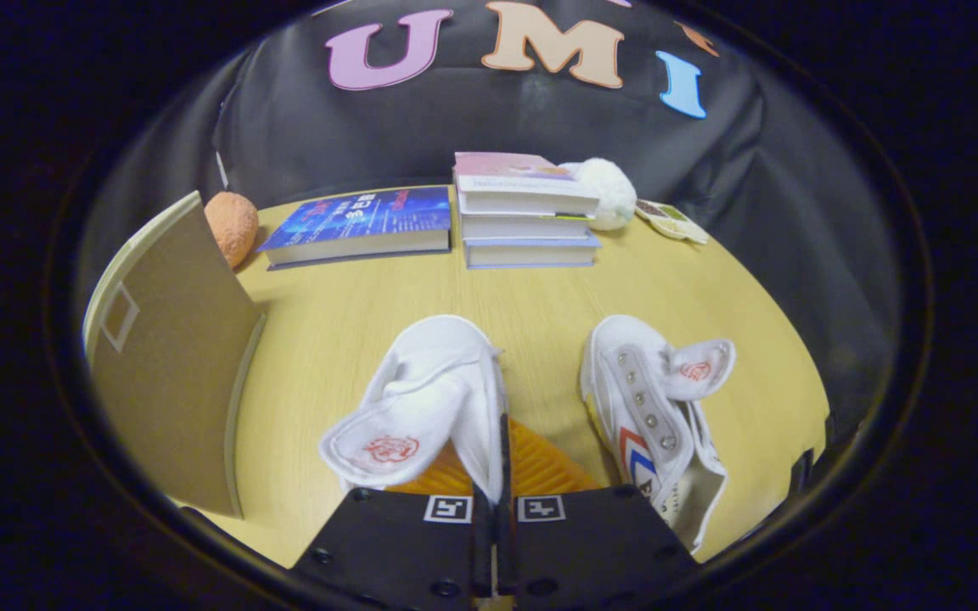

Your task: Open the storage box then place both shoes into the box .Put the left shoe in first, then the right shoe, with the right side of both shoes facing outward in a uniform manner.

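Gripper (496,501) is pinched narrow on the thin side wall of one white shoe (434,399) w/ box (171,356) (lid up) alongside, other shoe (654,416) on desk (540,297); floppy canvas could be pulled free during transfer.

The yellow worktop (540,314) carries two white shoes (654,407), a blue book (362,225), stacked books (527,225) (three) and an upright cardboard box (171,356).

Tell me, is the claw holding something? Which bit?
Yes. The claw is pinching one white shoe by the thin upper edge of its side wall, beside the tongue.
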